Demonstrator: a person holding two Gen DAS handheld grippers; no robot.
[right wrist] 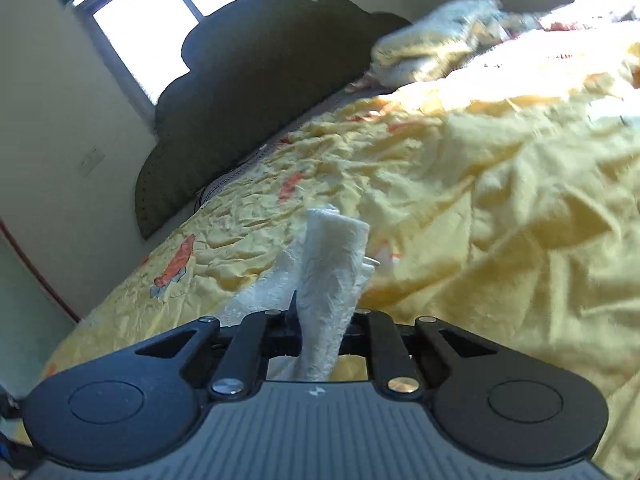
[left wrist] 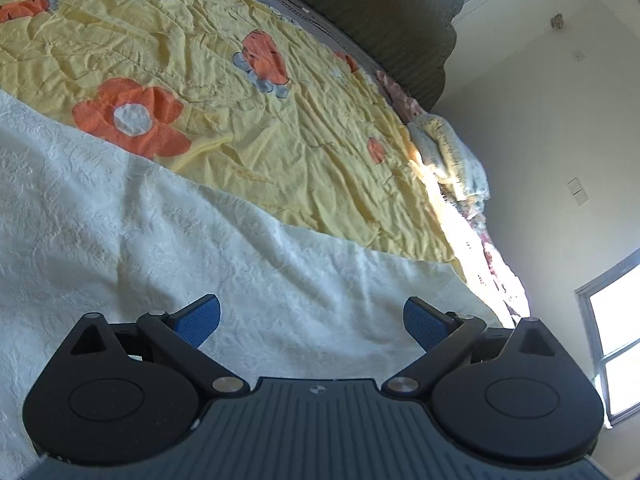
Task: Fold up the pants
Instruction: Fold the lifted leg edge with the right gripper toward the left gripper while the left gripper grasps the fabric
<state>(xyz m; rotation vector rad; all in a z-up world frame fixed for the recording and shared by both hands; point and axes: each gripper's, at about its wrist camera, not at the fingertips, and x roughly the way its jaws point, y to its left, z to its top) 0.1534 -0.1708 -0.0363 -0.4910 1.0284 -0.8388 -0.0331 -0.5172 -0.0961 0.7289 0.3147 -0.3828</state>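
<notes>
The pants (left wrist: 168,216) are white, textured cloth spread flat over the yellow flowered bedspread (left wrist: 224,68), filling the lower left of the left wrist view. My left gripper (left wrist: 312,322) is open and empty just above the white cloth, its blue pads (left wrist: 202,318) wide apart. In the right wrist view my right gripper (right wrist: 324,320) is shut on a bunched fold of the white pants (right wrist: 332,264), which stands up between the jaws above the bedspread (right wrist: 480,200).
A dark padded headboard (right wrist: 256,92) stands at the bed's far end. Crumpled bedding (left wrist: 452,156) lies along the bed's far edge, also in the right wrist view (right wrist: 432,48). Windows (left wrist: 616,332) and cream walls surround the bed.
</notes>
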